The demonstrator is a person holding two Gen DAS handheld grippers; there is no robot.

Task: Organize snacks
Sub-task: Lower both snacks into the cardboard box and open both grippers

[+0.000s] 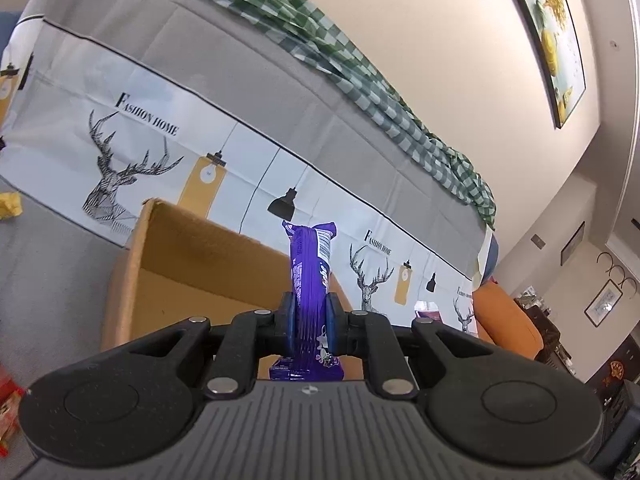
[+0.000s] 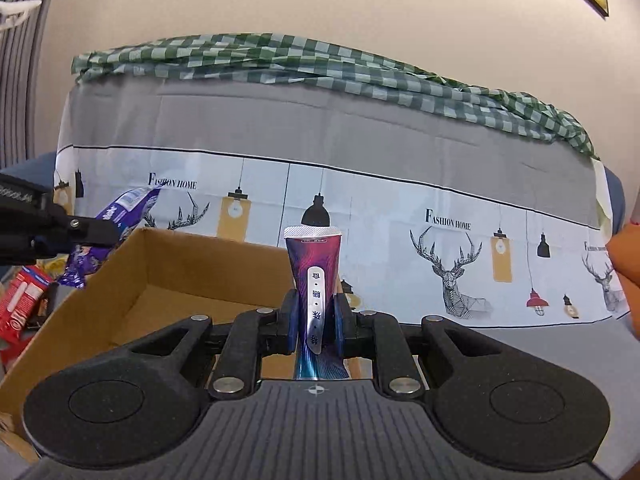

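Both wrist cameras look forward, close over the open brown cardboard box [image 1: 168, 280] [image 2: 132, 292]. Behind that box, both views share the grey deer-print sofa cover [image 1: 224, 92] [image 2: 360, 136].

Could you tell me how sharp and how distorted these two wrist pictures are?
Left wrist: strong fisheye tilt and bend, wall bright, purple packet sharp, red things at the left edge blurred. Right wrist: box and pouch sharp, glare on the pouch's silver strip.

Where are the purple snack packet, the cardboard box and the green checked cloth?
purple snack packet [image 1: 310, 276], left wrist view, wrapper's middle.
cardboard box [image 2: 208, 256], right wrist view, inner back wall.
green checked cloth [image 2: 320, 64], right wrist view, middle folds.
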